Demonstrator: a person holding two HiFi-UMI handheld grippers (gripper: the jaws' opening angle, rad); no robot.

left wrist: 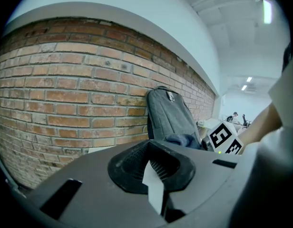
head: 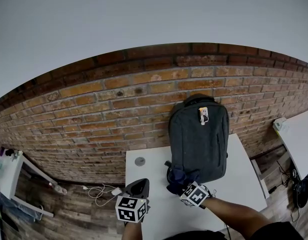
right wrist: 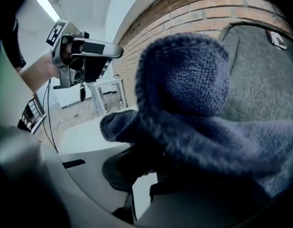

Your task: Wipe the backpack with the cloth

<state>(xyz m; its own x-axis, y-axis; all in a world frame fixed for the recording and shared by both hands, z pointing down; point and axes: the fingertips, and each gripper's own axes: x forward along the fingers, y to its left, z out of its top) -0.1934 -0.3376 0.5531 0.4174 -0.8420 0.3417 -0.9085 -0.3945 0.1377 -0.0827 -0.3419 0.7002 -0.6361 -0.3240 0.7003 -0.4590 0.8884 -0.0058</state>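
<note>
Blue cloth [right wrist: 194,94] pinched by right gripper [head: 186,188], backpack [head: 199,139] behind, left gripper [left wrist: 151,167] closed, empty.

White table [head: 242,180] against brick wall [head: 94,109], white cable [head: 98,192] on wooden floor [head: 69,215].

Backpack [head: 199,136] stands upright at the back of the table [head: 244,176], against the brick wall [head: 94,109] behind it. Cloth [head: 178,179] lies at the backpack's foot, near-left corner, held in the right gripper [head: 188,186] at the table's near edge. Left gripper [head: 138,188] is further left, apart from the backpack; cables [head: 100,191] are on the floor left of the table.
</note>
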